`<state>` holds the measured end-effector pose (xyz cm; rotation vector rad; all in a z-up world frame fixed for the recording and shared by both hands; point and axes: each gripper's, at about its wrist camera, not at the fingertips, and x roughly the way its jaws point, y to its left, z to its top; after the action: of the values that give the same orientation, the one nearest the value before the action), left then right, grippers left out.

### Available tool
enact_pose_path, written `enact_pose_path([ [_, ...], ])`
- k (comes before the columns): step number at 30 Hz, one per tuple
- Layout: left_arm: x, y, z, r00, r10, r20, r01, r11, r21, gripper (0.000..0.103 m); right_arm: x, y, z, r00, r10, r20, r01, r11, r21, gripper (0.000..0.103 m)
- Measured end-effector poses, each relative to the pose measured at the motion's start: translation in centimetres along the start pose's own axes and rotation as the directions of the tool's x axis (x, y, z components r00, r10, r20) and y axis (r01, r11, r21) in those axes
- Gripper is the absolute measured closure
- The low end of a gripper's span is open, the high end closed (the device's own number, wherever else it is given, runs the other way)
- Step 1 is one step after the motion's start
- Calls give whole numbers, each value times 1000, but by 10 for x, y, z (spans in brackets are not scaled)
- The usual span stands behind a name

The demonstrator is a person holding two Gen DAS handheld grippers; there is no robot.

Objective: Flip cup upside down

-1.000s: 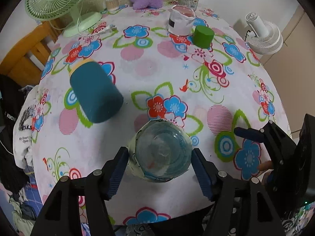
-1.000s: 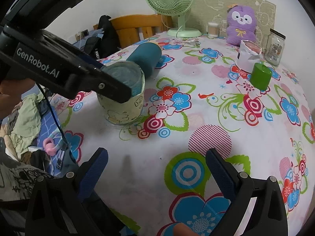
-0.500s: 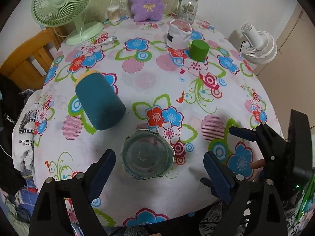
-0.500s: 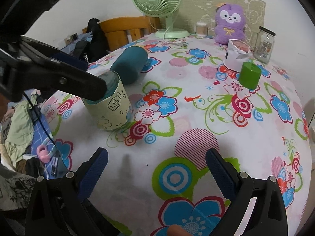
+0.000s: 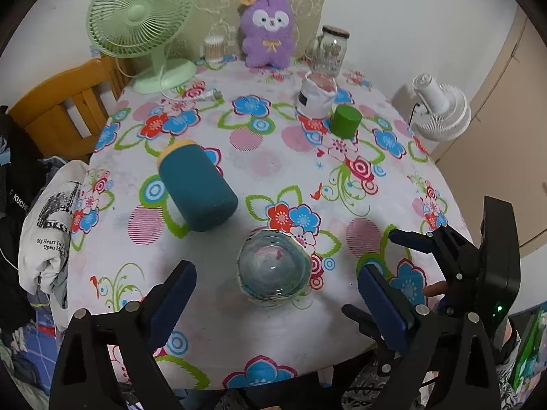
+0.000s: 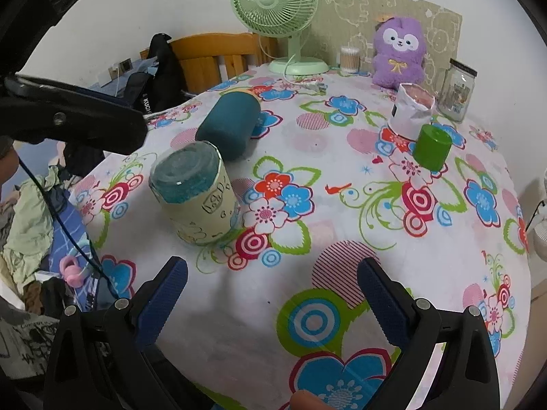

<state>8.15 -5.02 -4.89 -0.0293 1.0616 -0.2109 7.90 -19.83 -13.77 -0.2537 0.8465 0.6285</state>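
Observation:
A glass cup (image 5: 273,268) with a pale printed sleeve stands upside down on the flowered tablecloth (image 5: 273,157), its thick base facing up; it also shows in the right wrist view (image 6: 196,201). My left gripper (image 5: 277,302) is open and empty, raised above and behind the cup, not touching it. My right gripper (image 6: 273,299) is open and empty, low over the table's near edge, to the right of the cup. The left gripper's black finger shows in the right wrist view (image 6: 71,126).
A teal cylinder (image 5: 196,189) lies on its side just beyond the cup. A green cup (image 5: 345,121), a white pouch (image 5: 316,99), a glass jar (image 5: 330,49), a purple plush (image 5: 268,30) and a green fan (image 5: 140,30) stand farther back. A wooden chair (image 5: 65,109) is at left.
My left gripper has opened wide, let go of the cup and pulled up and back. The cup stays upside down on the table. The right gripper has barely moved.

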Motion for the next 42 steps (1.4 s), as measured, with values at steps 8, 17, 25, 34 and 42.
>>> enact_pose_path([
  [8,-25,24,-14,992,27,127,-20,998,-56,3,-8,11,12,999,-34,24,34,999,1,3],
  [17,-48,51,-33,957,82,280,-40,988,-150,0,-20,16,29,994,-82,66,78,996,53,3],
  [25,-58,56,-54,910,142,390,-67,978,-198,0,-39,30,38,983,-140,120,131,988,77,3],
  [34,-67,64,-66,869,195,454,-82,963,-257,0,-77,59,50,941,-244,235,235,970,65,3],
  [42,-85,61,-71,798,255,546,-121,955,-270,0,-108,75,54,877,-328,351,305,945,119,3],
])
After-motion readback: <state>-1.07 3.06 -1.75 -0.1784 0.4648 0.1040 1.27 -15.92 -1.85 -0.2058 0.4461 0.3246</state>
